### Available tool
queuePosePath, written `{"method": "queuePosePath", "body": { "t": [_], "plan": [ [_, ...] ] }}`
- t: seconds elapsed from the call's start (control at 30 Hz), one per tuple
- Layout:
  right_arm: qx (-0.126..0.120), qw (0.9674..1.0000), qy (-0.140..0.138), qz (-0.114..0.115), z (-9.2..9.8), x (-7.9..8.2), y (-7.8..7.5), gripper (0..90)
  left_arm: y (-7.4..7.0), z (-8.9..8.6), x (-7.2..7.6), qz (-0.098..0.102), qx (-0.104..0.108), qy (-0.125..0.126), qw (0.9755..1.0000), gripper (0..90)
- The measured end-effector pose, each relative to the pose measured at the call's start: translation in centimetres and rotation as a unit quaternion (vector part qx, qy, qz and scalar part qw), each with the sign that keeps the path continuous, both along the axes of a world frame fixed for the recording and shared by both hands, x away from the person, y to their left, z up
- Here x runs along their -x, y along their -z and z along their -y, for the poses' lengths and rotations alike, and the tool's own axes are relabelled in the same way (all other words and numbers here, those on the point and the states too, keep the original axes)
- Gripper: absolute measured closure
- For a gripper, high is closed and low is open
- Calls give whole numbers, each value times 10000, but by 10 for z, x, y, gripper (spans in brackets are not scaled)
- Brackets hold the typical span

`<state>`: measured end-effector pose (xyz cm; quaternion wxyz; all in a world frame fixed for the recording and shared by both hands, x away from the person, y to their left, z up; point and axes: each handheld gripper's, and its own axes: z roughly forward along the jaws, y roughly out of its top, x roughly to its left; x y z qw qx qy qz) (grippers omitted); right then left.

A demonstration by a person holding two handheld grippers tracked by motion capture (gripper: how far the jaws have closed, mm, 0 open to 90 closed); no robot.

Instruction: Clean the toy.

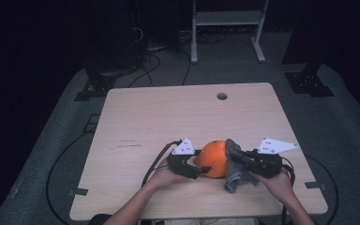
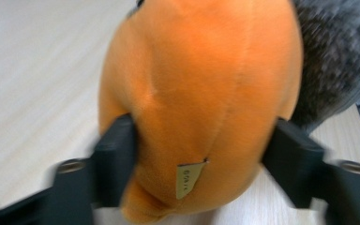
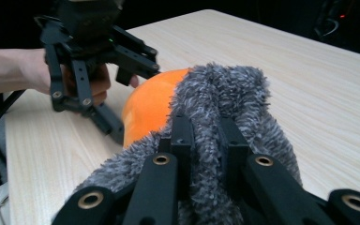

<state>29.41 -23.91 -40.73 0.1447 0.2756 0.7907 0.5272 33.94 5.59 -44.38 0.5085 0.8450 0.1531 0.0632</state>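
An orange plush toy (image 1: 213, 157) (image 2: 201, 70) (image 3: 150, 103) with a small sewn tag lies near the table's front edge. My left gripper (image 1: 202, 164) (image 2: 204, 150) (image 3: 121, 103) comes in from the left and has a jaw pressed against each side of it. A grey fuzzy cloth (image 1: 234, 178) (image 2: 333, 56) (image 3: 220, 89) is draped over the toy's right side. My right gripper (image 1: 232, 153) (image 3: 206, 126) is shut on a bunched fold of that cloth. A hand holds each gripper.
The light wooden table (image 1: 168, 112) has a round cable hole (image 1: 222, 96) near its far edge. Beyond it stand a white metal frame (image 1: 227, 18) and dark stands, with cables on the grey floor (image 1: 65, 154).
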Motion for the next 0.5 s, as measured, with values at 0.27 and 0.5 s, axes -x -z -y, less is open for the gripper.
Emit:
{"method": "queuePosePath", "body": {
  "t": [0.27,0.5],
  "plan": [
    [213,9976,-461,478,-37,19,-28,800,-20,7,23,850,-534,-130,9949,454],
    [421,9989,-42,204,-29,-1,-21,800,-14,0,19,710,-582,-153,9957,456]
  ]
}}
